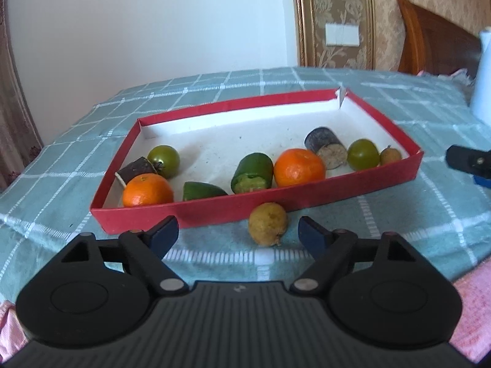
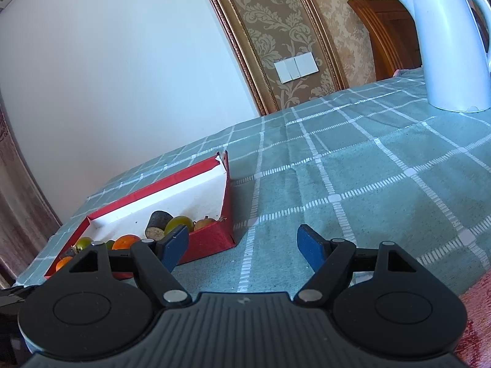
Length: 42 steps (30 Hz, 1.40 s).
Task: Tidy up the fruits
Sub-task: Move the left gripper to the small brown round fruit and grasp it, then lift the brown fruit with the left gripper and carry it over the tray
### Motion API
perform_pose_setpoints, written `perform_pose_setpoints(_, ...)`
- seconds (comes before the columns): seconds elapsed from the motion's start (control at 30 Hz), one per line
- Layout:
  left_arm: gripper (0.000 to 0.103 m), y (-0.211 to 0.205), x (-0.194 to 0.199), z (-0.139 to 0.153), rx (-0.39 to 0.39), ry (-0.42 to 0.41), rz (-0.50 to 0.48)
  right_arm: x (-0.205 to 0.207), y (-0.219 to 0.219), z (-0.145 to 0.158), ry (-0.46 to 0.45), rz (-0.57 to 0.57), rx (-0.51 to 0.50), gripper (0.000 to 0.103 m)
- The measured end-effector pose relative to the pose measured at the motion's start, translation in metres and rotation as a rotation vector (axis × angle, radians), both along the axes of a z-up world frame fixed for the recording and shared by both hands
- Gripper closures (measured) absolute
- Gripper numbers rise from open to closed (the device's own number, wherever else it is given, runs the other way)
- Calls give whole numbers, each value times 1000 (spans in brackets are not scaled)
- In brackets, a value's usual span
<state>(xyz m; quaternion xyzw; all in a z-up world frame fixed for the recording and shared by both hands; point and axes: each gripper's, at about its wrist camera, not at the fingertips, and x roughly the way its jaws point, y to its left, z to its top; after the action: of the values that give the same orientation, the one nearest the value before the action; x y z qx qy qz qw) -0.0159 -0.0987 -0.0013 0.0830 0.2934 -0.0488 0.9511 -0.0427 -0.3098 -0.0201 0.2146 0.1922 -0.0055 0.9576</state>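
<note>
In the left wrist view, the left gripper (image 1: 237, 233) stood open at lower centre, nothing between its fingers. The yellowish-brown fruit (image 1: 268, 224) lay on the checked tabletop (image 1: 399, 214) just ahead, right of centre, touching the red box (image 1: 307, 196). A good grasp would probably mean shifting right to centre the fruit, then closing gently so it didn't roll.

In the right wrist view, the right gripper (image 2: 242, 245) hung open and empty over bare cloth, with the box at lower left.

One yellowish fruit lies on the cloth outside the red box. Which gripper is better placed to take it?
Left. The yellowish fruit lies just ahead of the open left gripper; the right gripper faces bare cloth.
</note>
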Motion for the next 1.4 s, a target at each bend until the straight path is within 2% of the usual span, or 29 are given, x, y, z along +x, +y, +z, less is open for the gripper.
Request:
perform_pose_setpoints(0.27,27,-7,7,-2,2,16,25,-1,-2,-1,-7,5,14,25)
perform_pose_setpoints(0.63,77,-16,0,1,-17,18,-47,-1,-4,-1,-9,-2,22,25)
perform_pose_setpoints(1.03,78,-13,-2,-1,0,3,-43,0,-4,-2,-9,-12,28,25)
perform_pose_setpoints(1.4,78,6,-5,1,-11,-13,3,1,-3,-3,4,-14,19,25)
